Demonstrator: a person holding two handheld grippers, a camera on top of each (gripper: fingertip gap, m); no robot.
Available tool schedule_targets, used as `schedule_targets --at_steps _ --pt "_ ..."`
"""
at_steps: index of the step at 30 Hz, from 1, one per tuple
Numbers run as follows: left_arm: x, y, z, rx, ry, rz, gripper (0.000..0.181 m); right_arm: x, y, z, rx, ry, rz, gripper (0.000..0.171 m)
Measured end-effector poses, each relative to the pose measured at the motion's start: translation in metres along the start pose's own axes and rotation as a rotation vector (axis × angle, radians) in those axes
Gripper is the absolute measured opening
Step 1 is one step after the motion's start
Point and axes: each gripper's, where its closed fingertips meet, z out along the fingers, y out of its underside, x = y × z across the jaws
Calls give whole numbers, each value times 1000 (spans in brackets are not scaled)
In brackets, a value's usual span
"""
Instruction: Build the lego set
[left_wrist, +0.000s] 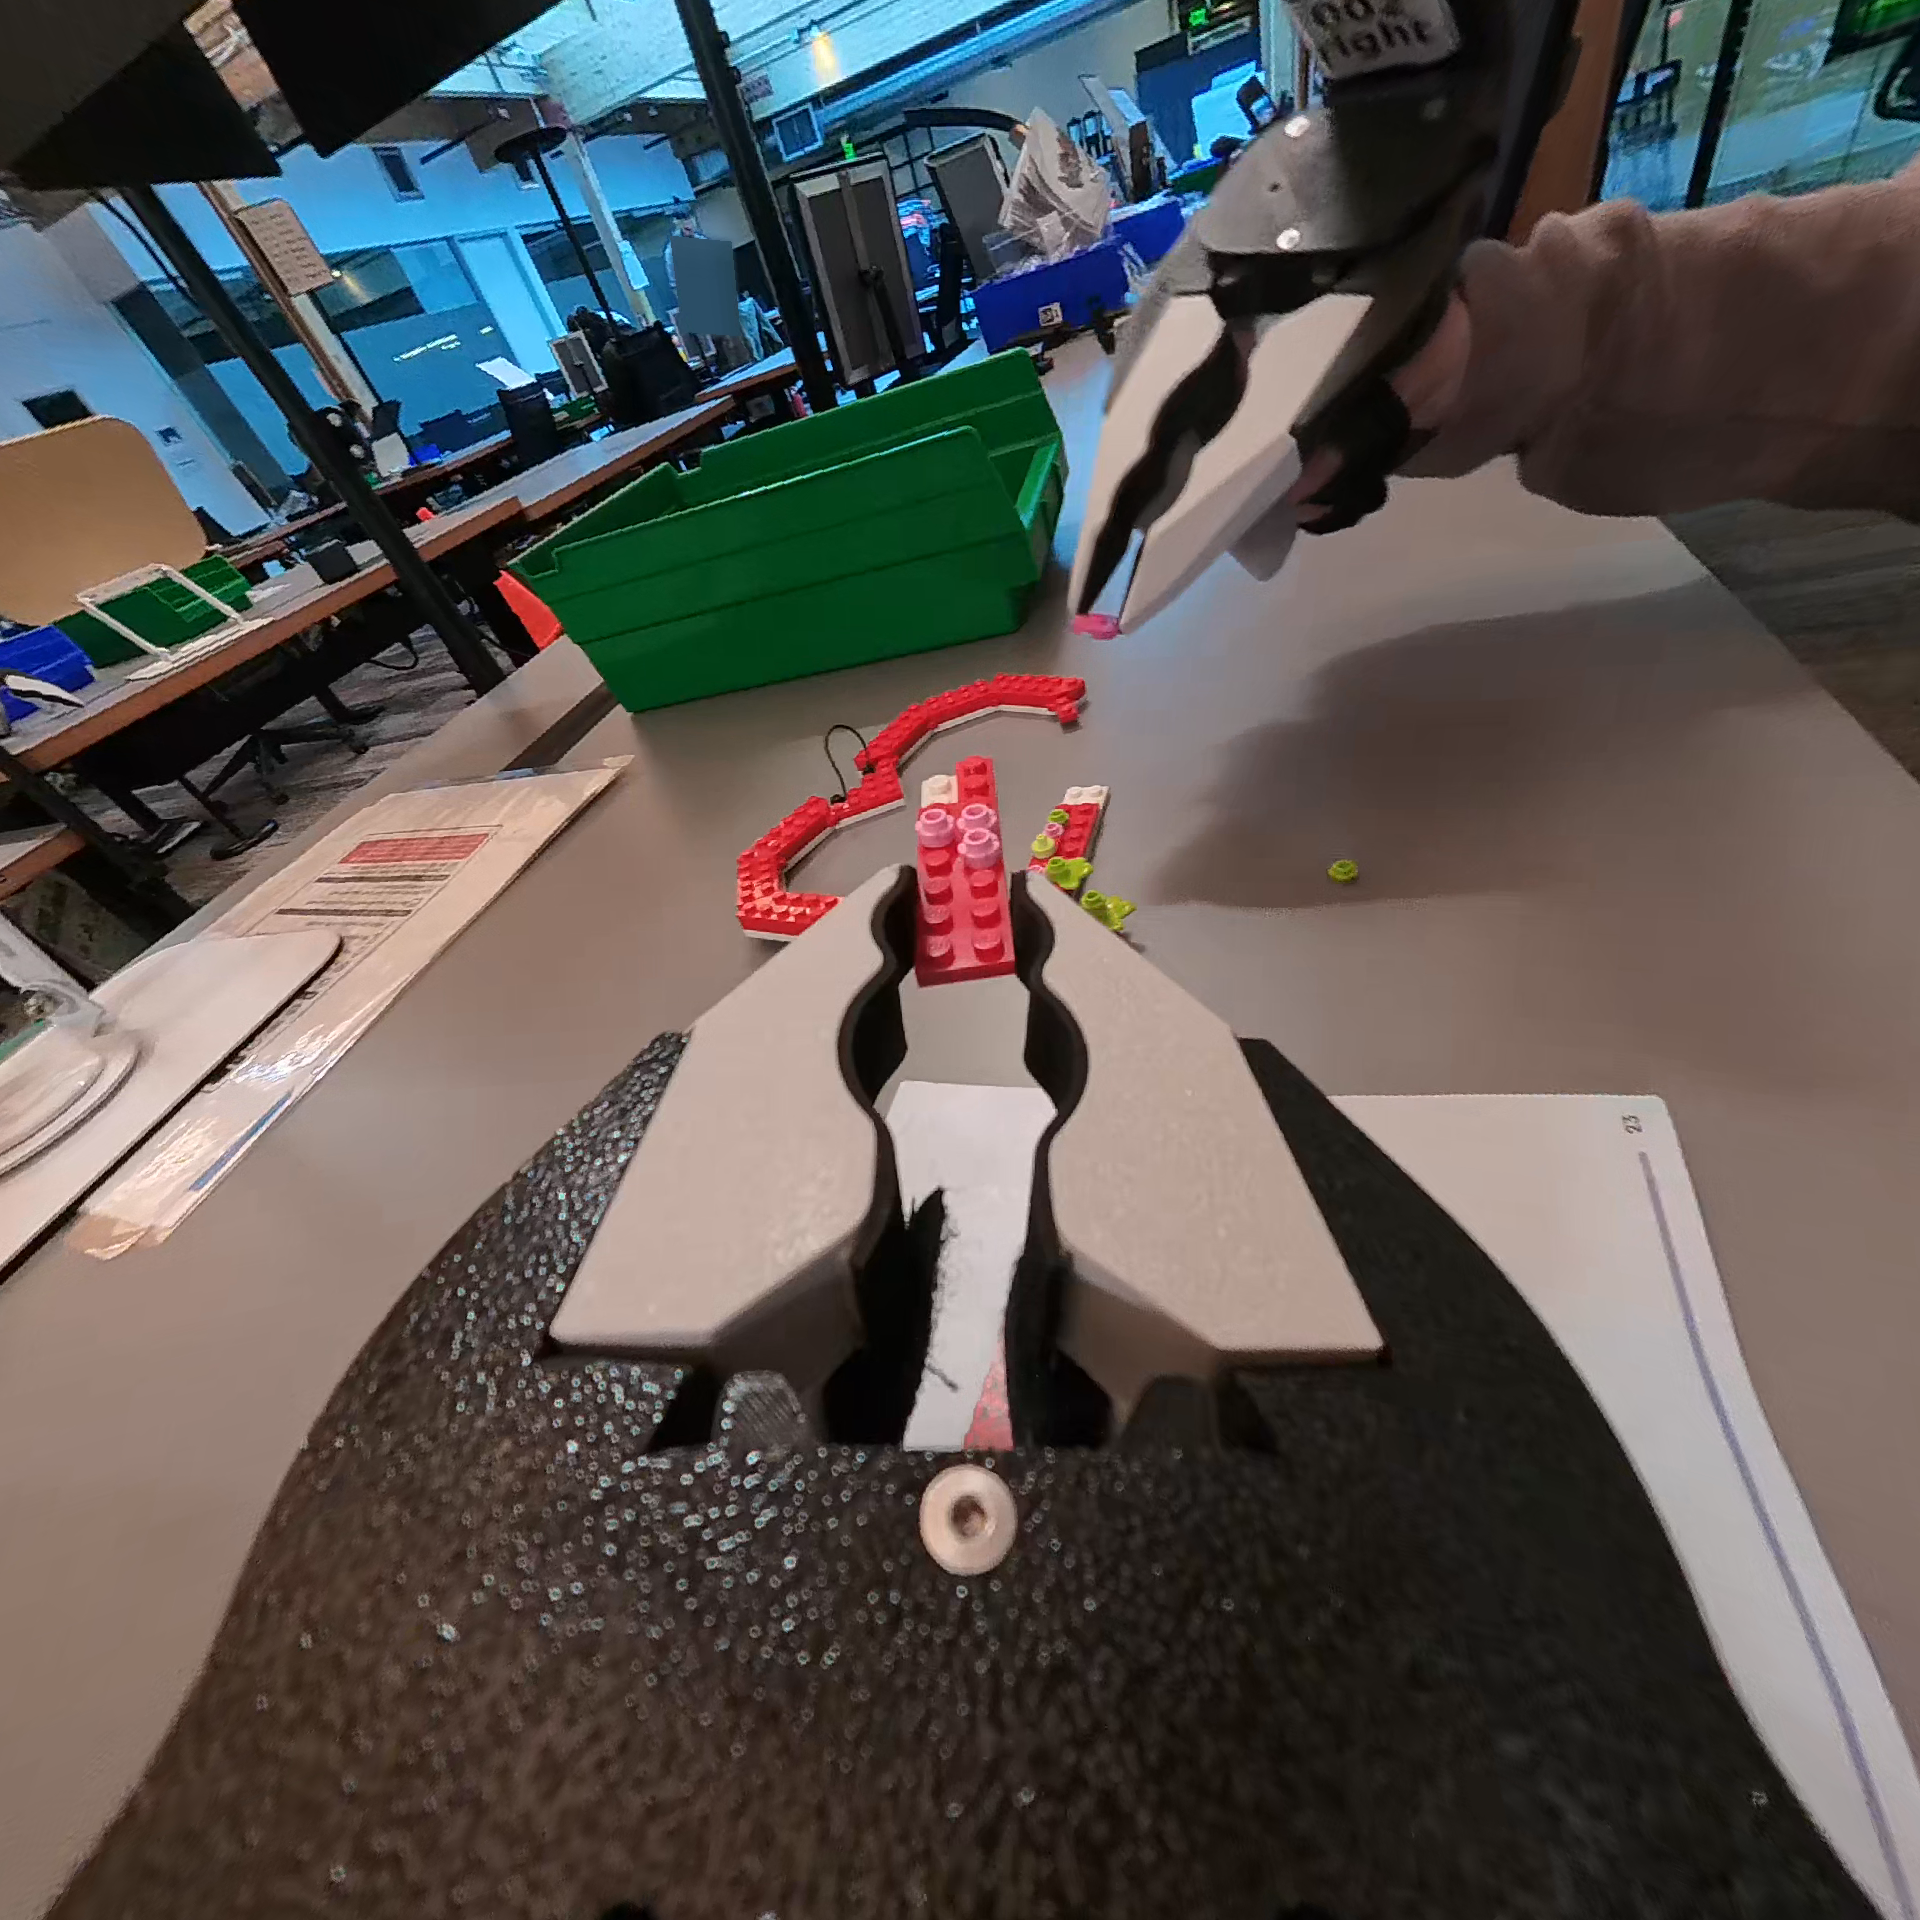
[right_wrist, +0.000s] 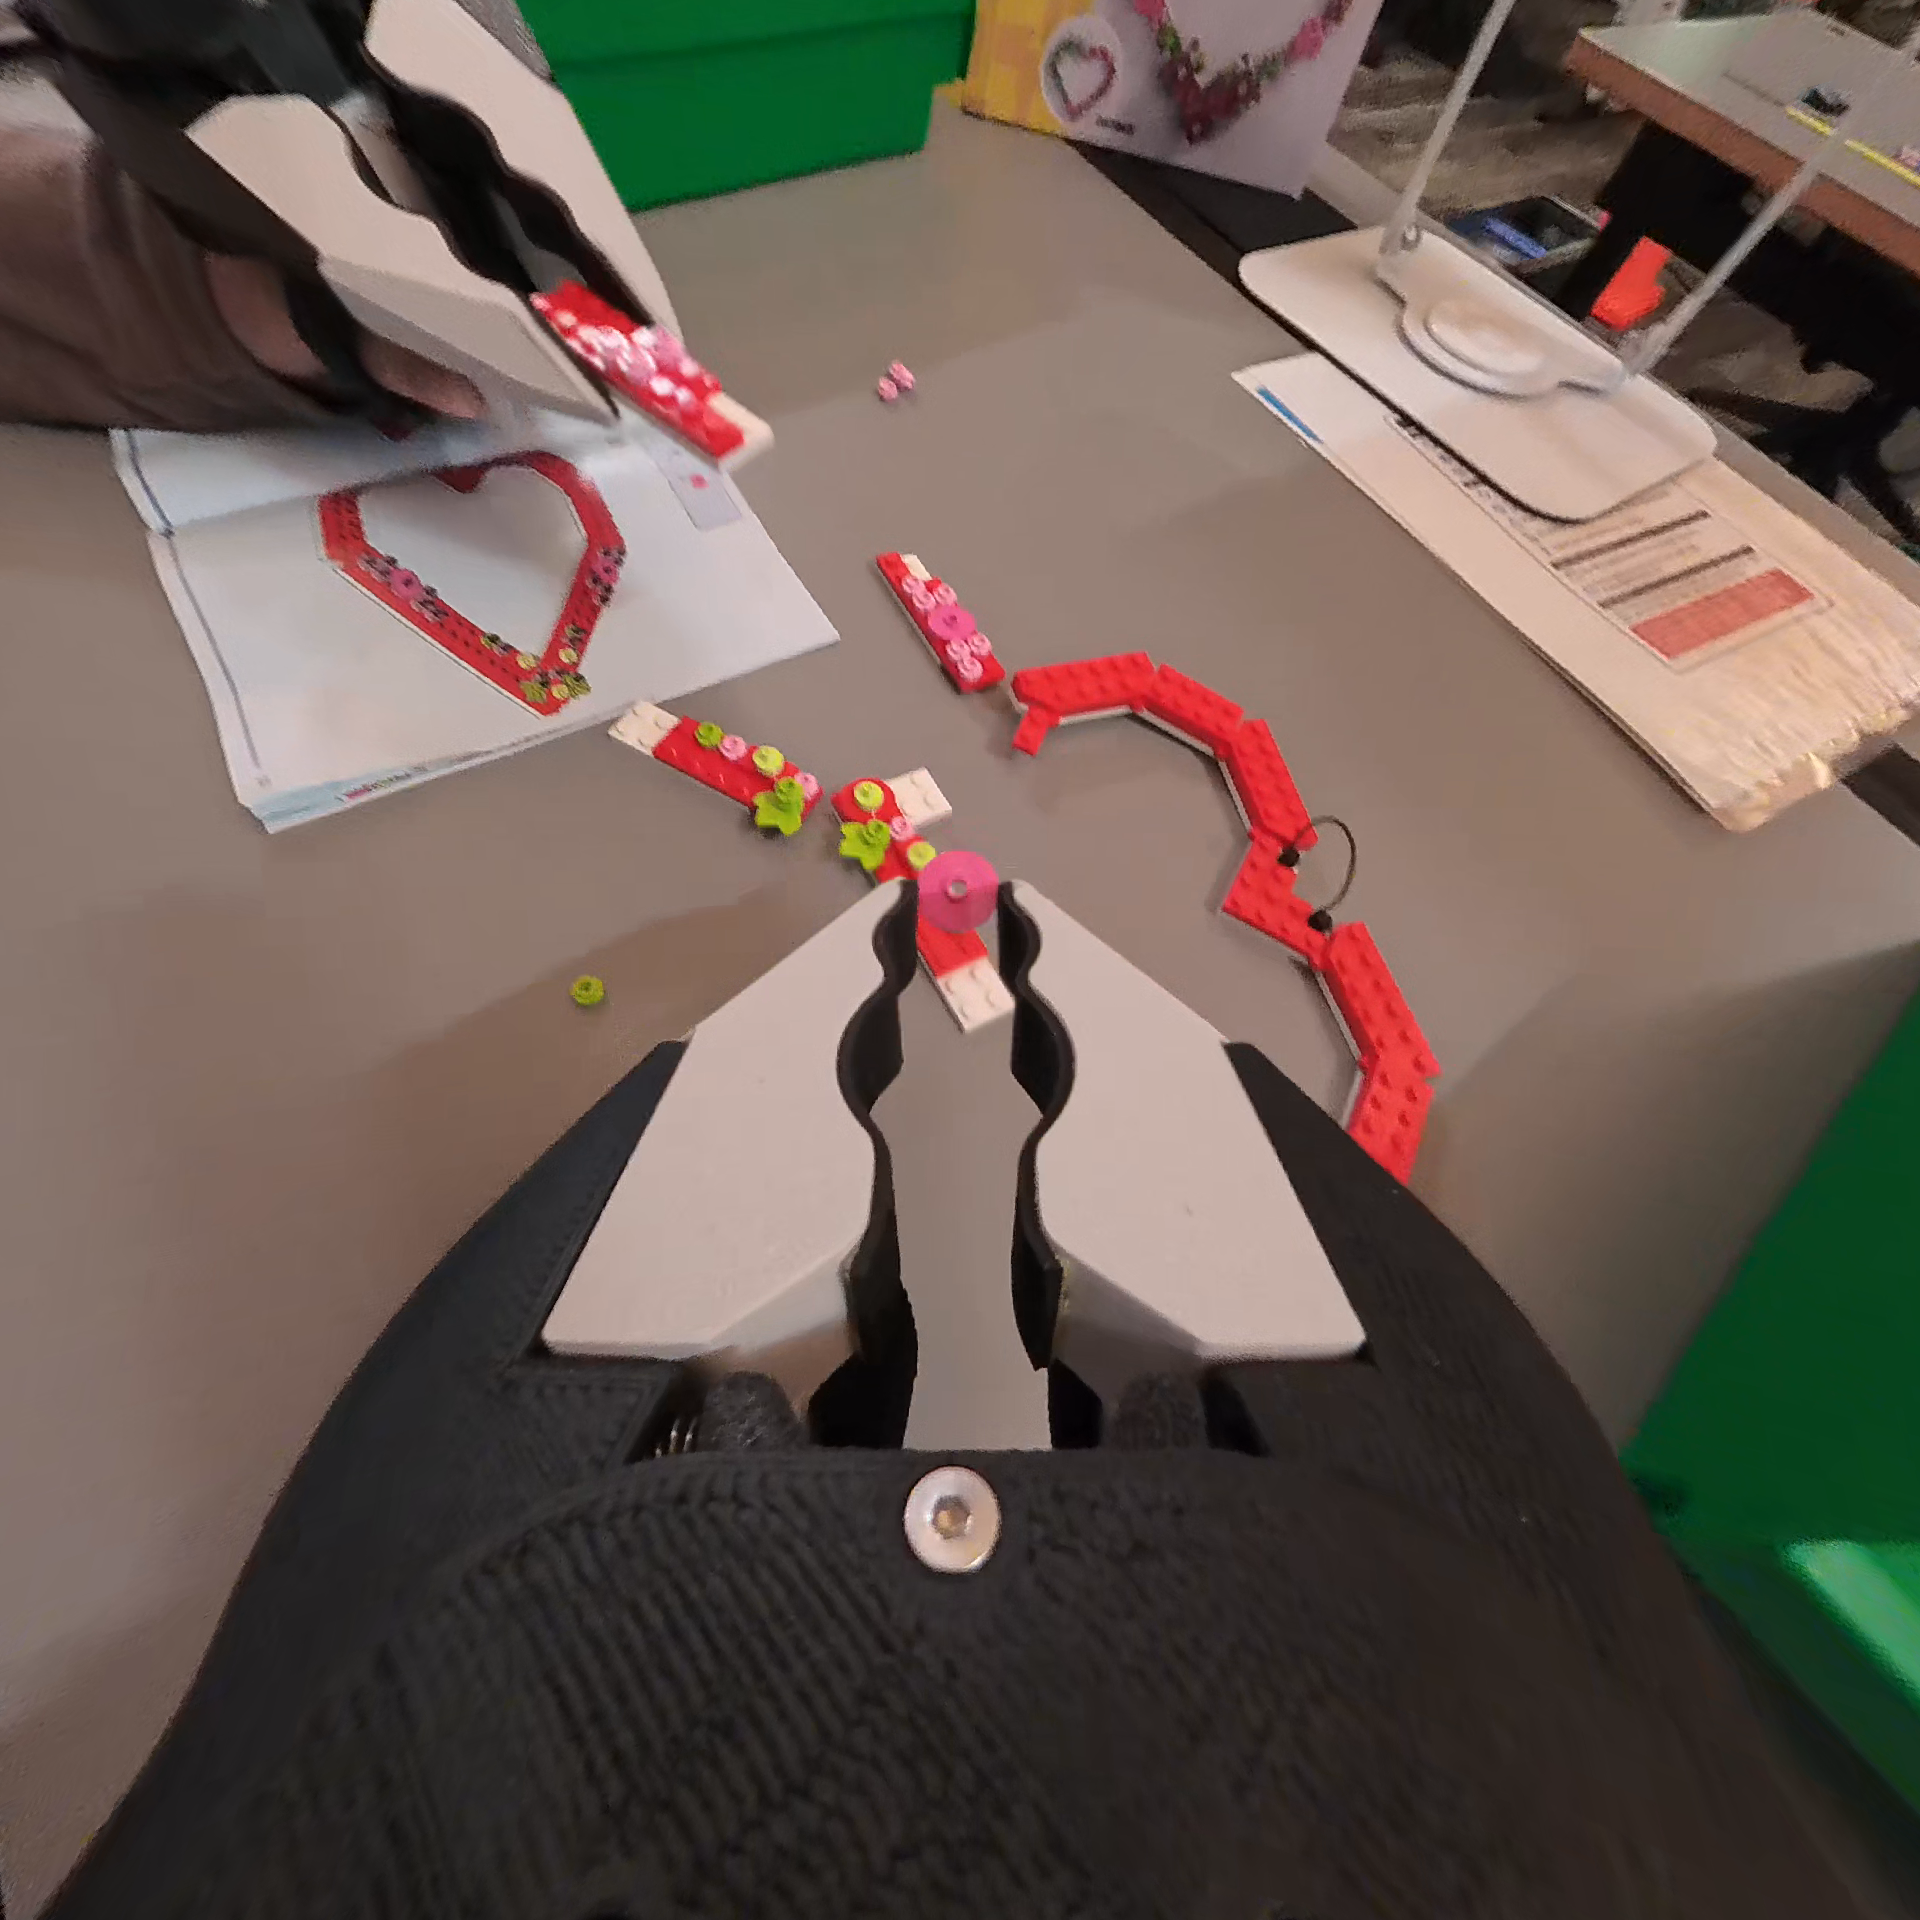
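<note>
My left gripper (left_wrist: 964, 891) is shut on a red plate (left_wrist: 961, 935) that carries pink round studs and a white end piece. In the right wrist view this gripper (right_wrist: 613, 343) holds the plate (right_wrist: 665, 384) tilted above the open instruction booklet (right_wrist: 416, 623). My right gripper (right_wrist: 956, 902) is shut on a small pink round piece (right_wrist: 951, 883), held above the table over a red plate with lime leaves (right_wrist: 883, 831). In the left wrist view the right gripper (left_wrist: 1103, 613) is at the upper right with the pink piece (left_wrist: 1096, 625) at its tips.
A curved red half-heart frame (right_wrist: 1268, 810) lies to the right. Another leaf plate (right_wrist: 727, 769), a pink-studded plate (right_wrist: 945, 623), a loose lime stud (right_wrist: 587, 989) and pink bits (right_wrist: 894, 381) lie around. Green bins (left_wrist: 810, 540), a lamp base (right_wrist: 1496, 384) and a laminated sheet (right_wrist: 1662, 582) border the table. Some 15 centimeters of space lies between my two pairs of fingers.
</note>
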Motion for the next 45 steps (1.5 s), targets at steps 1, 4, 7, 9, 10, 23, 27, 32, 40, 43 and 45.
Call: schedule_targets --at_steps 1,4,7,9,10,23,27,32,40,43,45 --pt "-1 0 0 1 -4 -2 15 3 5 -2 -10 23 5 13" --pt "-2 1 0 -1 -9 -6 15 18 21 -14 -54 120 26 13" --pt "-1 2 1 -5 -7 -6 15 26 35 -26 -78 171 48 13" --pt "-1 3 1 -8 -4 -6 15 28 41 -31 -73 186 68 13" --pt "0 3 2 -10 -3 -5 15 28 43 -33 -69 190 74 13" --pt "-6 3 0 -6 -34 6 15 20 53 -30 -60 189 80 13" --pt "-20 0 -7 16 -87 -5 15 14 49 -25 -33 182 64 13" --pt "-41 -4 -20 46 -173 -17 15 9 39 -20 32 201 19 13" --pt "-61 -4 -31 104 -245 -92 15 9 26 -18 139 287 -34 13" --pt "-61 0 -30 99 -245 -99 15 12 23 -19 155 339 -66 13" --pt "-61 2 -30 96 -245 -99 15 14 20 -21 179 375 -81 13"
